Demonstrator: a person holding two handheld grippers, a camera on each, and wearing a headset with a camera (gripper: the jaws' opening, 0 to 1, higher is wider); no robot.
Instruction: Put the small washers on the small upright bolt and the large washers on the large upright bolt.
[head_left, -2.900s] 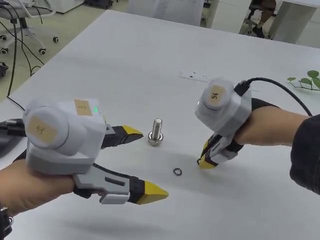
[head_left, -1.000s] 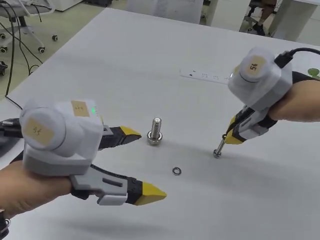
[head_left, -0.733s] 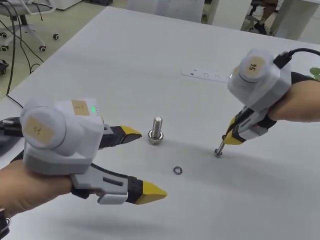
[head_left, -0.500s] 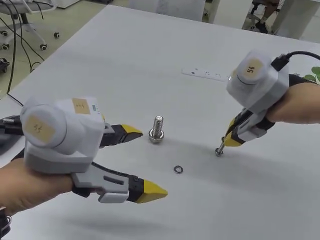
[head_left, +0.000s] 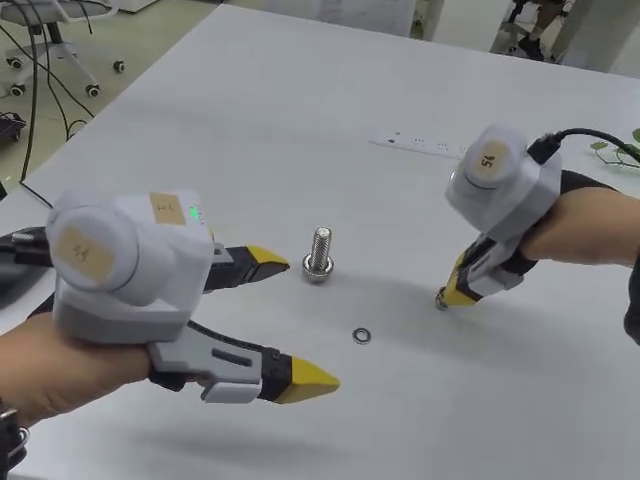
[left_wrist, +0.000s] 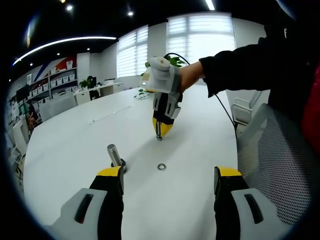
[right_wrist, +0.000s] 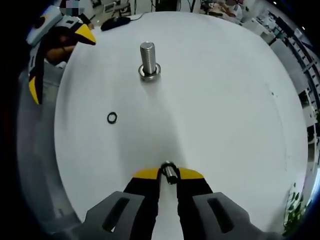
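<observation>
Holding the small bolt (right_wrist: 170, 172) between its two jaws, the right gripper (head_left: 455, 295) is closed on the upper part of the thread, and the head of the bolt is down on the table (head_left: 300, 120). I think it is held this way because the bolt must stand upright before any washer can go over it. Such a thin bolt may fall easily, so the jaws probably steady it until it stands alone. It is to the right of the large bolt (head_left: 320, 252) and well apart from it, which leaves room for a gripper to come down over each one.

The large bolt stands upright by itself, thread up. At its foot there is a wider ring. Whether this is only its head or a washer already on it, I cannot tell.

One small washer (head_left: 362, 335) lies flat on the table, in front of the large bolt and a little to its right, touching neither bolt.

The left gripper (head_left: 295, 320) has its jaws wide apart and holds nothing. It hangs above the table just left of the large bolt, nearer to the person, with its jaws pointing toward the washer. In my judgement it waits there to pick up the washer when the small bolt is ready.
</observation>
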